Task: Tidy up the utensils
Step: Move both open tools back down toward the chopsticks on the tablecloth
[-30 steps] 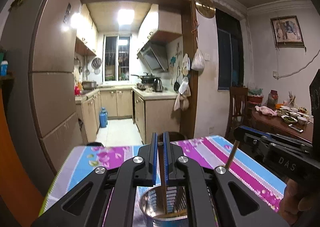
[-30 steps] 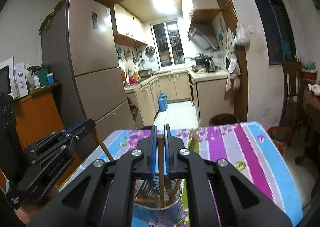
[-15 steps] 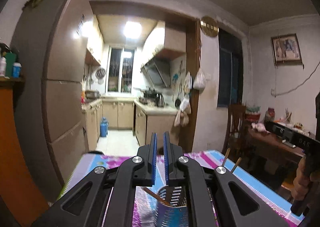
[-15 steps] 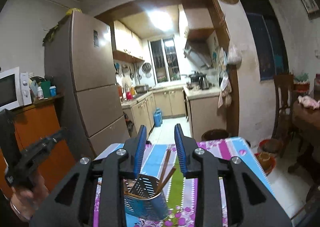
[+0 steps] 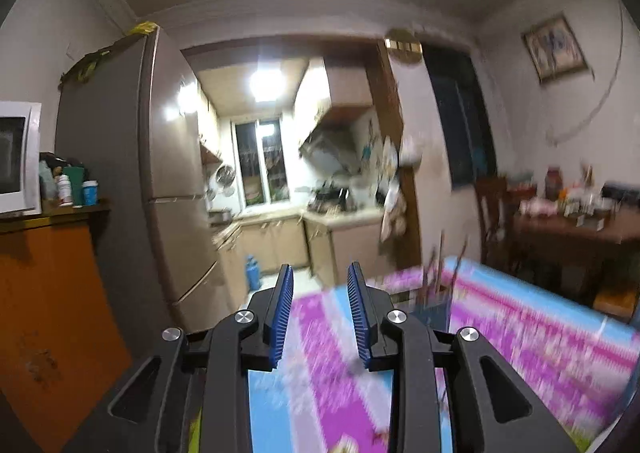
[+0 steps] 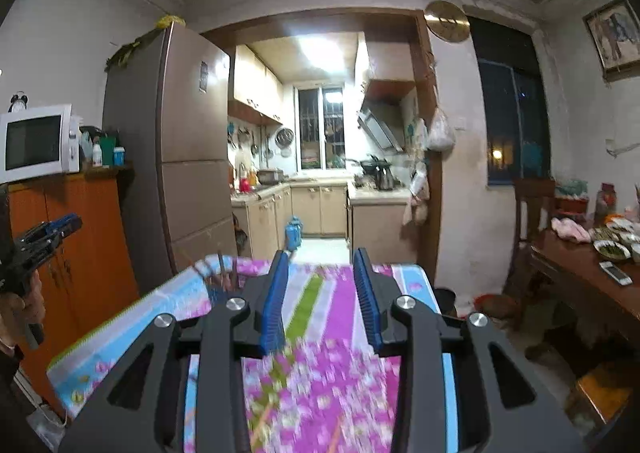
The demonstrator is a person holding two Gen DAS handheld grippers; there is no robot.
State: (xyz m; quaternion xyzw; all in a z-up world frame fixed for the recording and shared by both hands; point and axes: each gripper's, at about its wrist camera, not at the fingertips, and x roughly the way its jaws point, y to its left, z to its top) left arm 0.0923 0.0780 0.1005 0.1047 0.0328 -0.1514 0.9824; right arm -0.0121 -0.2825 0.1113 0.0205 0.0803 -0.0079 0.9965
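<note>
Your left gripper point(image 5: 320, 313) and right gripper point(image 6: 322, 297) hover above the desk point(image 6: 320, 373), jaws wide, empty; chopsticks point(image 6: 226, 273) stand in the holder point(image 6: 218, 295); seek 1 more utensil.

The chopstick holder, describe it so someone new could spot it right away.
Find the table with the pink, blue and floral cloth. Near its far left corner stands the chopstick holder, a small dark container. Brown chopsticks poke up from it, the only upright thing on the cloth.

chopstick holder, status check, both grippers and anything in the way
Left gripper open, empty. Right gripper open, empty. Chopstick holder upright on the floral tablecloth, chopsticks standing in it, apart from both grippers. Nothing seen in the way; view blurred.
</note>
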